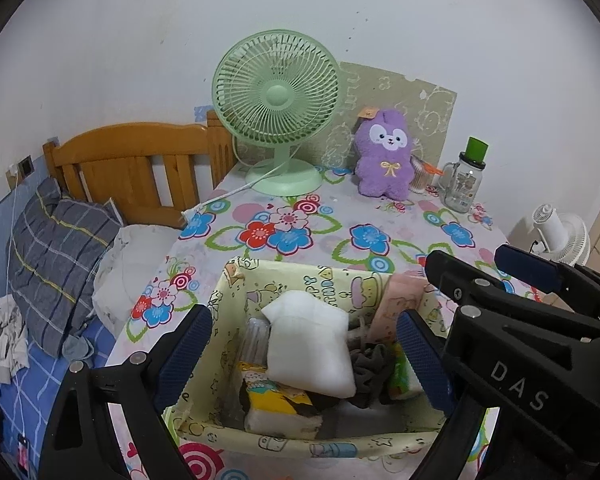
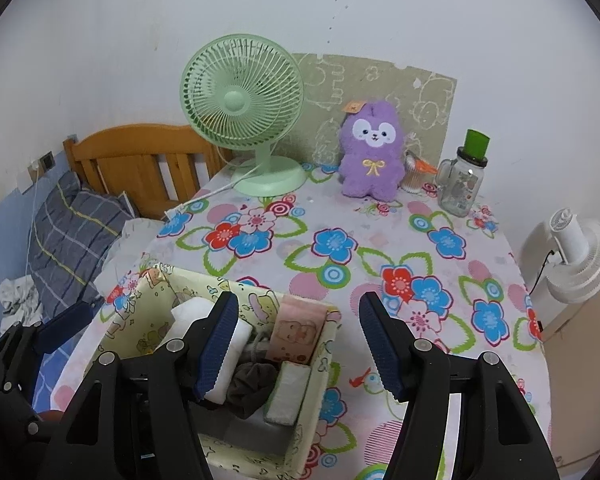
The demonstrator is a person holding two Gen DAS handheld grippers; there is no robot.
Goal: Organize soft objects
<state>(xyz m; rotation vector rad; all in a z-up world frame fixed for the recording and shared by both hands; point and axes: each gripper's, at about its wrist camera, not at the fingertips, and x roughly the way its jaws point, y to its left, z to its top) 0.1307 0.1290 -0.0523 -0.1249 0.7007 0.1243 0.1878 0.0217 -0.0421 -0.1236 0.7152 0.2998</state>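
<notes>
My left gripper hangs over the yellow cartoon-print storage box on the flowered worktop, its jaws spread wide with nothing pinched between them. My right gripper sits just beside it, over the box's right edge, jaws parted and empty as well. Inside the box lie a white soft pad, a pink printed cloth, a dark grey bundle of fabric, a yellow tissue pack and a green-and-white packet, all packed close together. At the far side of the worktop, well apart from the box, a purple plush toy stands upright against a patterned board, between a green desk fan and a glass jar with a green lid. A wooden bed with a plaid pillow lies to the left; a white fan stands off to the right.
</notes>
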